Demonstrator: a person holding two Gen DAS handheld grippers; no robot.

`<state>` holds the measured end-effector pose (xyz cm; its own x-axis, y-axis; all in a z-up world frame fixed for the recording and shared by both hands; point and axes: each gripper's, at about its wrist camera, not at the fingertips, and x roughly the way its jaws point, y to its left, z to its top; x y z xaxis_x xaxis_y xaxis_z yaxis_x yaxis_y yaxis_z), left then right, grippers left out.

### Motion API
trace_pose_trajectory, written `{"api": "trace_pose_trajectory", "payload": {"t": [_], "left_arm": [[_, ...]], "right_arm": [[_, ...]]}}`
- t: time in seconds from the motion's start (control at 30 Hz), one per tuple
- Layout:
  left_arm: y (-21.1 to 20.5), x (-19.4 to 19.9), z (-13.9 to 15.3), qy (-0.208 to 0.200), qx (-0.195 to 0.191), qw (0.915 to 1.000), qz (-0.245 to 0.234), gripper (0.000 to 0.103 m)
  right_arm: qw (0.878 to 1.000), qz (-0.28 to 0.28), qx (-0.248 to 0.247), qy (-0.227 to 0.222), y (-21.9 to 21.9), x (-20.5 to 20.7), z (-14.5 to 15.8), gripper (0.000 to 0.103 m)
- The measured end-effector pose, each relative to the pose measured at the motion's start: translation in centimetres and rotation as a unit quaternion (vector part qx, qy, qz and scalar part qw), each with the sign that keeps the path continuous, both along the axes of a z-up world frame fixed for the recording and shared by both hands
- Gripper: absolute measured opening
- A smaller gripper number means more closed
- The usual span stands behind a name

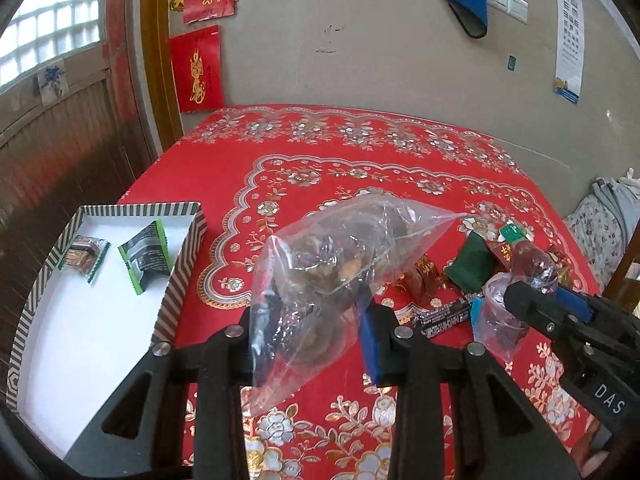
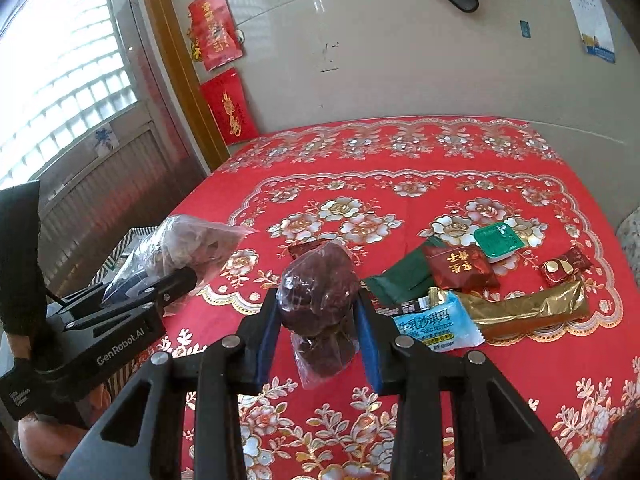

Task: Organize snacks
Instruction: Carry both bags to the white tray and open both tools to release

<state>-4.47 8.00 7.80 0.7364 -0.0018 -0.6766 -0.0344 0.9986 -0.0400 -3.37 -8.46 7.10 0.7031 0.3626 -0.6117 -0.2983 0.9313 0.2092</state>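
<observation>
While both bags hung clear of the desk (image 1: 400, 168), we judged ourselves in the carrying step of the sorting, with two loads lifted at once. Our left gripper (image 1: 312, 336) had its fingers closed on a clear plastic bag of brown round snacks (image 1: 340, 248), pinched low so that the bulk of it stood up and leaned away over the red flowered cloth. Our right gripper (image 2: 318, 328) had its fingers clamped on a smaller clear bag of dark red pieces (image 2: 320, 280), also held off the surface. The striped box (image 1: 192, 248) with the white floor sat at the left edge of the desk, and two small wrapped snacks (image 1: 116, 256) already lay inside it near the far end. Loose wrappers (image 2: 460, 272) in green, red, blue and gold remained in a cluster on the right side of the cloth, so we reckoned the task was early to midway. Our next move, as we saw it, called for swinging the left bag over the box wall and lowering it onto the bare white floor before letting go, then bringing the right bag in beside it. Since both bags were slack, we would need to clear the rim fully and keep the two grippers from crowding each other.
</observation>
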Motion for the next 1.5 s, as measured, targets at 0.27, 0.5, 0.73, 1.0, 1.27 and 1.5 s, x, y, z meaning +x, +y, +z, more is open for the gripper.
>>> {"api": "trace_pose_trajectory", "payload": {"t": [0.27,0.5,0.73,1.0,1.27,1.5], "left_arm": [[0.5,-1.3,0.5,-0.008,0.002,1.0,0.0,0.036],[1.2,-1.8,0.6,-0.008,0.003,1.0,0.002,0.036],[2.3,-2.3,1.2,-0.014,0.003,0.9999,0.006,0.036],[4.4,-2.8,1.9,-0.019,0.01,0.9995,0.021,0.036],[7.7,-3.4,2.3,-0.023,0.007,0.9987,0.045,0.036],[11.7,-3.9,2.7,-0.023,0.008,0.9969,0.075,0.036]], "right_arm": [[1.0,0.007,-0.017,-0.008,1.9,-0.7,0.3,0.036],[1.0,0.015,-0.023,-0.01,3.0,-1.0,0.4,0.036],[0.999,0.025,-0.027,-0.015,4.6,-1.1,0.9,0.036],[0.998,0.053,-0.035,-0.019,7.6,-0.8,1.4,0.036],[0.995,0.083,-0.046,-0.02,11.0,-0.6,1.5,0.036],[0.991,0.117,-0.058,-0.023,15.0,-0.5,1.8,0.036]]}}
